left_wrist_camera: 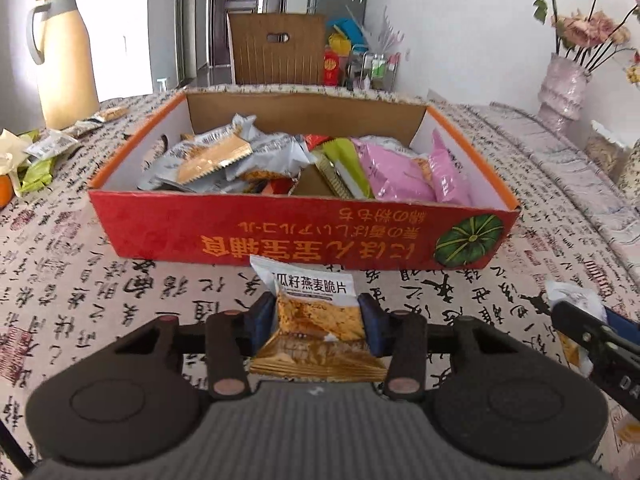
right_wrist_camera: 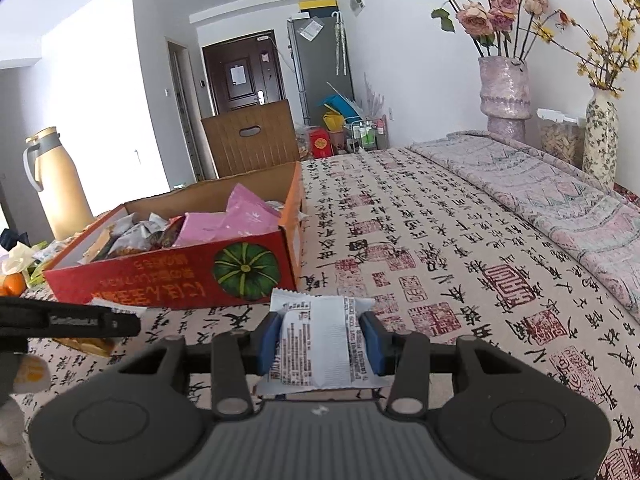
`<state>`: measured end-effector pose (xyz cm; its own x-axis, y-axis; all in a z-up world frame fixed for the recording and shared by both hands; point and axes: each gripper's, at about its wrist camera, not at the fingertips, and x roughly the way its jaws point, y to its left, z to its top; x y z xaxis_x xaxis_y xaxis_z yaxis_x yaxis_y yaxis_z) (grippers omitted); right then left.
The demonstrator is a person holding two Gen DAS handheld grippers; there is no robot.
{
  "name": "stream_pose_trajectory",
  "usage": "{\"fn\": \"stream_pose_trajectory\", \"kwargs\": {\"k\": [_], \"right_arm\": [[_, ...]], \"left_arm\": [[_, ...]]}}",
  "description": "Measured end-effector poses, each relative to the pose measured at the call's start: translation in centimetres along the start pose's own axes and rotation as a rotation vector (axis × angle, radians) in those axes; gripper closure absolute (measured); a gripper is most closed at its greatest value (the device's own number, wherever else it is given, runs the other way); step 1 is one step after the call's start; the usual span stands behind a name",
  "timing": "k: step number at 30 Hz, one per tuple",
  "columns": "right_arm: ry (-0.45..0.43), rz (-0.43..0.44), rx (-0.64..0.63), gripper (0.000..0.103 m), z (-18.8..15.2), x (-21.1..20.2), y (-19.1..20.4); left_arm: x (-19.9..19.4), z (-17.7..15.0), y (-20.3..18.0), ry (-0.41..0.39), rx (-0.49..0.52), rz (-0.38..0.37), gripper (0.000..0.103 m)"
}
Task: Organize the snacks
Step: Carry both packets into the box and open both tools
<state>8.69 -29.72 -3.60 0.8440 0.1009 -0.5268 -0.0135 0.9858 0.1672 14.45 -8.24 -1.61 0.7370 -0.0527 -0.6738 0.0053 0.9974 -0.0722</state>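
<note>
A red cardboard box [left_wrist_camera: 280, 232] with a pumpkin picture stands on the table, holding several snack packets, grey, green and pink [left_wrist_camera: 394, 172]. My left gripper [left_wrist_camera: 318, 320] is shut on an oat crisp packet [left_wrist_camera: 316, 312], white and orange, just in front of the box's near wall. My right gripper [right_wrist_camera: 322, 340] is shut on a white packet [right_wrist_camera: 320, 344] with its printed back up, to the right of the box [right_wrist_camera: 160, 280]. The right gripper also shows at the right edge of the left wrist view [left_wrist_camera: 592, 332].
Loose packets [left_wrist_camera: 44, 152] and an orange lie at the table's left, beside a cream thermos jug [left_wrist_camera: 60, 60]. Flower vases [right_wrist_camera: 506, 92] and a jar stand at the far right. A wooden chair [left_wrist_camera: 276, 48] is behind the table. The calligraphy tablecloth [right_wrist_camera: 440, 240] spreads right of the box.
</note>
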Motion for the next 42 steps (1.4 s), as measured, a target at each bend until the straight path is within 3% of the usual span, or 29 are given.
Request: {"fn": "stream_pose_trajectory", "kwargs": {"k": [11, 21, 32, 42], "right_arm": [[-0.054, 0.042, -0.043, 0.06, 1.8, -0.4, 2.8], [-0.134, 0.085, -0.085, 0.06, 5.3, 0.4, 6.2], [-0.163, 0.129, -0.152, 0.06, 9.2, 4.5, 10.1], [-0.127, 0.12, -0.196, 0.06, 12.0, 10.1, 12.1]], "left_arm": [[-5.1, 2.3, 2.2, -0.171, -0.026, -0.035, 0.057], [-5.6, 5.9, 3.6, -0.255, -0.035, -0.024, 0.057], [-2.9, 9.7, 5.4, -0.302, -0.044, -0.003, 0.057], [2.3, 12.6, 7.2, -0.254, -0.053, 0.034, 0.057]]}}
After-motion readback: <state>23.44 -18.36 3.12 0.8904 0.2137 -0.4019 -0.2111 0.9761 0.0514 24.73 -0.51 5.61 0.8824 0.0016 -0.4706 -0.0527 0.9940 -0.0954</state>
